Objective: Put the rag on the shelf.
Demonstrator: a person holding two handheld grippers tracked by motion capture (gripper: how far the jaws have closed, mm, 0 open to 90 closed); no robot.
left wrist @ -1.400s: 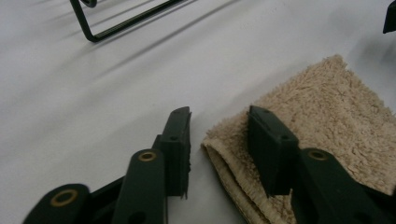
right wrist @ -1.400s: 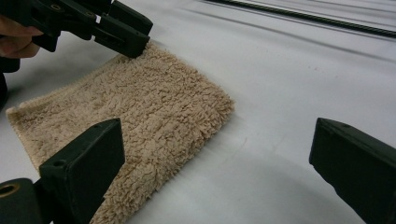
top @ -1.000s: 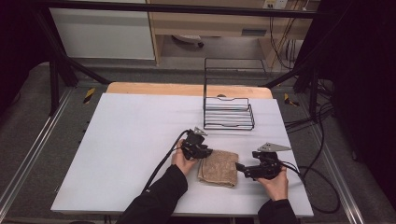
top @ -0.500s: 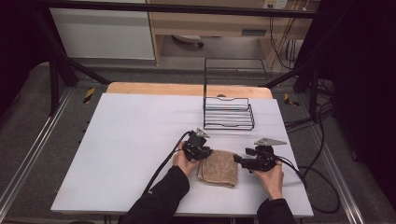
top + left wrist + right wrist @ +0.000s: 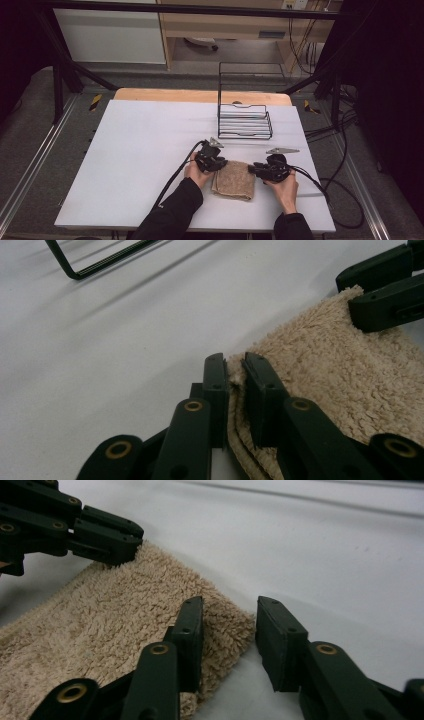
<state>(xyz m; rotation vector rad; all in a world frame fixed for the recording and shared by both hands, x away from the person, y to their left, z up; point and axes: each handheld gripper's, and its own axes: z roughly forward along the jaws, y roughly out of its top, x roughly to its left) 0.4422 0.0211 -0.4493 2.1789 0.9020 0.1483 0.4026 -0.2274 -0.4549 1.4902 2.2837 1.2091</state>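
At the 5 o'clock part of the table [image 5: 140,150], one folded towel [image 5: 233,180] lies flat between two grippers, with one wire rack [image 5: 245,121] at its 12 o'clock. The left gripper [image 5: 235,371] is pinched on the towel's corner; the right gripper [image 5: 229,625] stands wide, straddling the opposite corner. Judged soft, light and limp, the towel is best gripped at corners through all layers.

The folded towel [image 5: 330,390] runs off the bottom and right edges in the left gripper view, its near edge covered by the left gripper [image 5: 235,371], while the wire rack [image 5: 95,260] is cut off at the top.
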